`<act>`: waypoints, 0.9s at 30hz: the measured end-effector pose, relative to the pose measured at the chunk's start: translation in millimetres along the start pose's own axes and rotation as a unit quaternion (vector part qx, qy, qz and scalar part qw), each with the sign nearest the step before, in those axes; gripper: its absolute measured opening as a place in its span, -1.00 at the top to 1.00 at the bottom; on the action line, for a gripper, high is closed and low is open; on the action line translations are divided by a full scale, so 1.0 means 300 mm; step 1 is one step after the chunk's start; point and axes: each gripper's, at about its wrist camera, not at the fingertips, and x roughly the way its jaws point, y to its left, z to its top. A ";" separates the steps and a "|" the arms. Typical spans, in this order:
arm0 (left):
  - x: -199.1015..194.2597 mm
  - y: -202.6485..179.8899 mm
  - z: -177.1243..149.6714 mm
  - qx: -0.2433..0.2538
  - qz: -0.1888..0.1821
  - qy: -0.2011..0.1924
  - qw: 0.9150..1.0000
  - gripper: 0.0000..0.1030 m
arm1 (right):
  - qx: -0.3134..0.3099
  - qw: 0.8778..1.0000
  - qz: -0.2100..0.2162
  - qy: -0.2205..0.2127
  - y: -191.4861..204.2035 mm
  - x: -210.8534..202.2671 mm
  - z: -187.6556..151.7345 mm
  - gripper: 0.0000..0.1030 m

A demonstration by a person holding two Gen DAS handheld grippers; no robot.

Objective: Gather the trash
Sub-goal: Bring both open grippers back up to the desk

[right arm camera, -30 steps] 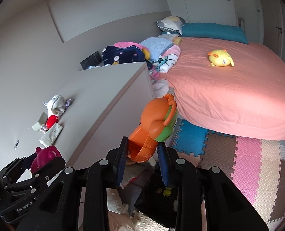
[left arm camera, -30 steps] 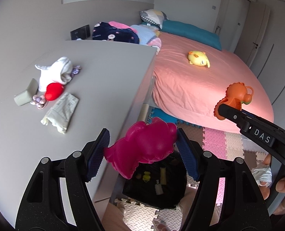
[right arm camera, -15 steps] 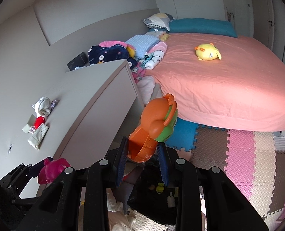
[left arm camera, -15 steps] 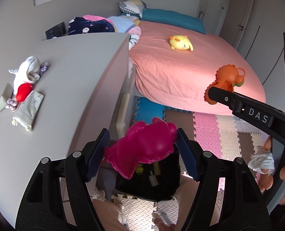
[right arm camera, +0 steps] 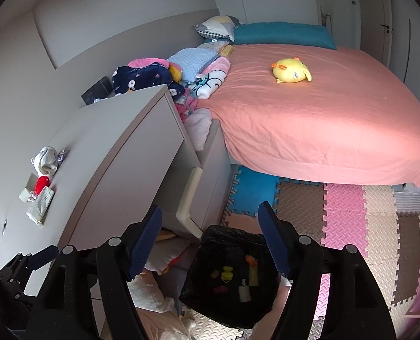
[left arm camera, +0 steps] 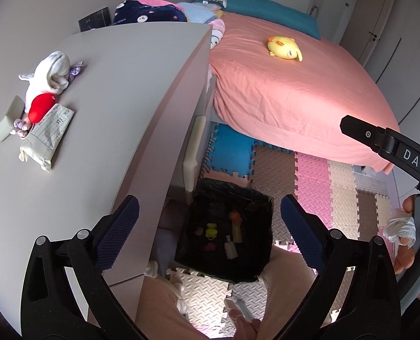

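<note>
A black-lined trash bin (left arm camera: 255,201) stands on the floor beside the grey dresser (left arm camera: 142,65), with several small toys lying in it; it also shows in the right wrist view (right arm camera: 210,238). My left gripper (left arm camera: 210,229) is open and empty right above the bin. My right gripper (right arm camera: 211,242) is open and empty above the same bin. On the dresser top lie a white sock bundle (left arm camera: 52,72), a red item (left arm camera: 41,106), a paper packet (left arm camera: 50,136) and a grey block (left arm camera: 7,120).
A bed with a pink sheet (right arm camera: 323,119) fills the right side, a yellow plush (right arm camera: 292,73) on it. Folded clothes (right arm camera: 142,73) pile behind the dresser. Coloured foam mats (right arm camera: 346,215) cover the floor. White cloth (right arm camera: 150,291) lies by the bin.
Both grippers have opened over the bin. The magenta toy has left my left gripper and the orange toy has left my right gripper.
</note>
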 end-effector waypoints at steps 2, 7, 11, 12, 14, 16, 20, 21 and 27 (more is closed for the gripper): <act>-0.001 0.002 -0.002 -0.002 0.000 0.000 1.000 -0.87 | -0.001 1.000 0.001 0.001 0.003 0.001 -0.003 -0.38; -0.005 0.002 -0.004 -0.001 0.000 0.000 1.000 -0.87 | -0.005 1.000 0.004 0.001 0.014 -0.002 -0.008 -0.38; -0.007 0.004 -0.005 -0.002 0.002 -0.001 1.000 -0.87 | -0.007 1.000 0.005 0.003 0.024 0.003 -0.009 -0.38; -0.007 0.007 -0.005 -0.003 0.002 0.000 1.000 -0.87 | -0.008 1.000 0.005 0.004 0.026 0.005 -0.009 -0.38; -0.009 0.017 -0.006 -0.006 0.003 0.000 1.000 -0.87 | -0.010 1.000 0.005 0.006 0.033 0.010 -0.009 -0.38; -0.011 0.024 -0.005 -0.007 0.003 -0.001 1.000 -0.87 | -0.012 1.000 0.006 0.008 0.041 0.016 -0.010 -0.38; -0.017 0.034 0.002 -0.007 0.008 -0.004 1.000 -0.87 | -0.017 1.000 0.010 0.009 0.063 0.025 -0.006 -0.38; -0.019 0.039 0.003 -0.007 0.009 -0.005 1.000 -0.87 | -0.018 1.000 0.011 0.009 0.069 0.027 -0.004 -0.38; -0.038 0.091 0.024 -0.011 0.021 -0.010 1.000 -0.87 | -0.029 0.999 0.022 0.011 0.133 0.049 0.014 -0.38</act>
